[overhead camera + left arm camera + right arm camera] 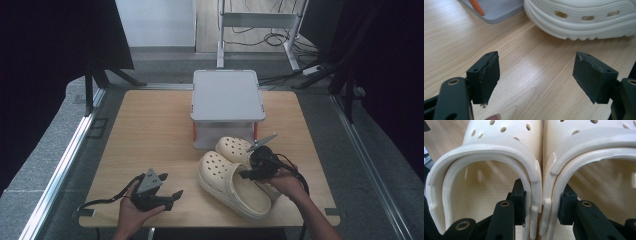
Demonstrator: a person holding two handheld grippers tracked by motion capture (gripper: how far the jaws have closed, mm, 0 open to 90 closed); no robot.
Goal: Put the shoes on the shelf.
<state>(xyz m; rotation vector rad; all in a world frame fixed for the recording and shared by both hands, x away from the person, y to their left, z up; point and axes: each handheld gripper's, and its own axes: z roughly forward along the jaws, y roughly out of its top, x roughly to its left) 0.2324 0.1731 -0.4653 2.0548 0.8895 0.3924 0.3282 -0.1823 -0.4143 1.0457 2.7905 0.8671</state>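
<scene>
- The right tongs (541, 212) were closed on the pair of cream clogs (235, 175). One jaw was put inside each clog, and the two inner side walls were squeezed together between the jaws.
- In the right gripper view, the left clog (486, 177) and the right clog (594, 170) were seen side by side and touching, with their heel openings turned toward the tongs and their toes pointed away.
- The clogs were held by the right tongs (260, 167), so the right hand (282, 181) was much the nearer one.
- The long way of the clogs was laid from the person's side up toward the far side of the bench, slanted a little to the left. The toes were pointed at the grey shelf (227, 95).
- The lower level of that shelf lay just past the toes, so a push or lift straight ahead was likely called for next.
- The left tongs (157, 192) were held wide open, with nothing between the jaws. They were kept low above the bench, to the left of the clogs and apart from them.
- In the left gripper view, the side of one clog (584, 18) was seen ahead and to the right.
- The bench (150, 130) was made of pale, smooth wood.
- Around the bench, a grey floor (45, 165), dark curtains (45, 45) and cables (270, 37) were seen.
</scene>
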